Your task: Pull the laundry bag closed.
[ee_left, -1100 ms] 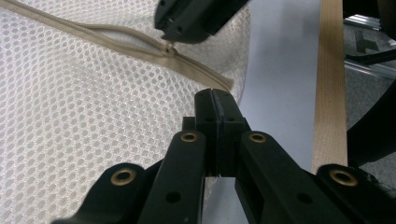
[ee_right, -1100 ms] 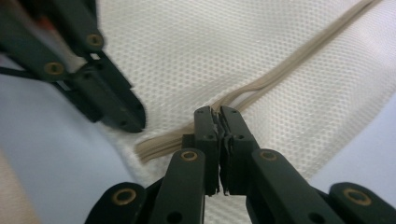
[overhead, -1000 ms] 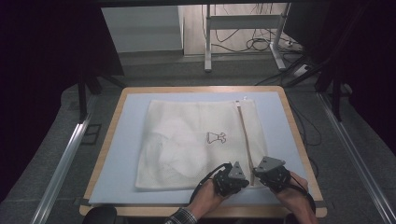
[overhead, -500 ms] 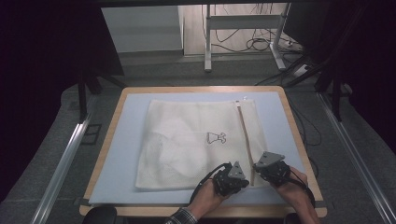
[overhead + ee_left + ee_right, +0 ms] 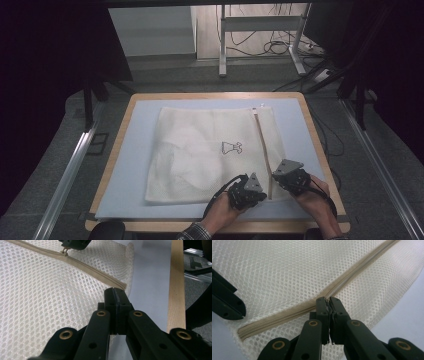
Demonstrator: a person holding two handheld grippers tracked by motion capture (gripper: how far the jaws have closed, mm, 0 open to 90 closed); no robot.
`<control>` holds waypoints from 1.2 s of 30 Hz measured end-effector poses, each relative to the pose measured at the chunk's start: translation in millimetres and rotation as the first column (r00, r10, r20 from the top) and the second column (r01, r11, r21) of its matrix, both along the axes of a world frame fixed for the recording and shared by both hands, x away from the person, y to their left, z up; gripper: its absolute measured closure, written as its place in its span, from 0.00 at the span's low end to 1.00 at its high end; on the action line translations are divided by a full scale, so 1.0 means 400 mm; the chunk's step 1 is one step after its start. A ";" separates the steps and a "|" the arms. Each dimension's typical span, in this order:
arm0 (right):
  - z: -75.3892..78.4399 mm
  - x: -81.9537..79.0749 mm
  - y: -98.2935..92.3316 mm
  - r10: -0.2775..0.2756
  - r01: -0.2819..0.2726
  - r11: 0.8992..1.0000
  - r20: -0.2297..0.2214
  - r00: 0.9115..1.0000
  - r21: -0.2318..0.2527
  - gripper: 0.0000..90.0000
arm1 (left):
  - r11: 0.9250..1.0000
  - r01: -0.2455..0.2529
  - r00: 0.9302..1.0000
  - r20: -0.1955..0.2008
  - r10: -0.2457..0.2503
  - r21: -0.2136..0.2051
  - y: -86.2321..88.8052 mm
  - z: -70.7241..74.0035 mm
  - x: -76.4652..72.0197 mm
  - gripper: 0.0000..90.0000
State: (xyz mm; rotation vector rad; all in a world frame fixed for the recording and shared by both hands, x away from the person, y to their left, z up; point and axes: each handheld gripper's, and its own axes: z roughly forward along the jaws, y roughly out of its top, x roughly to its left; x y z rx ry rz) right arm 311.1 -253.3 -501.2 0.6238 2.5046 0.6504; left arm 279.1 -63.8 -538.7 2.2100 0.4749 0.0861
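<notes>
- Two claws, both mine, work at the near right corner of a cream mesh laundry bag [image 5: 210,150] that lies flat on the pale blue mat [image 5: 130,165] of the wood-edged counter [image 5: 320,145].
- My left claw [image 5: 115,293] has its jaws pressed together, pinching the near end of the bag's beige zipper band [image 5: 100,272] where it meets the bag's edge.
- My right claw [image 5: 327,301] is likewise closed tight, its tips clamped on the small zipper pull [image 5: 65,251], a little farther along the same band from my left claw.
- From above, the zipper runs as a thin tan line from the far edge of the bag down to the near edge, passing between my two hands.
- A small dark printed figure [image 5: 231,147] sits on the bag just left of the zipper.
</notes>
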 end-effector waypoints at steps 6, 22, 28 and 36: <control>-0.003 0.015 0.000 -0.001 0.001 1.000 -0.001 1.000 -0.008 0.96 | 1.000 0.000 1.000 0.000 0.000 0.001 0.000 0.000 0.000 1.00; -0.008 0.055 0.004 -0.044 0.044 0.999 -0.006 0.999 -0.018 0.96 | 1.000 0.005 1.000 -0.003 -0.005 0.006 0.002 0.001 0.002 1.00; -0.011 0.069 0.005 -0.047 0.047 0.999 -0.015 0.999 -0.014 0.96 | 1.000 0.005 1.000 -0.009 -0.005 0.000 0.002 0.000 0.004 1.00; -0.014 0.090 0.008 -0.059 0.059 0.998 -0.008 0.998 -0.027 0.96 | 1.000 0.002 1.000 -0.013 -0.002 -0.006 0.001 0.000 0.003 1.00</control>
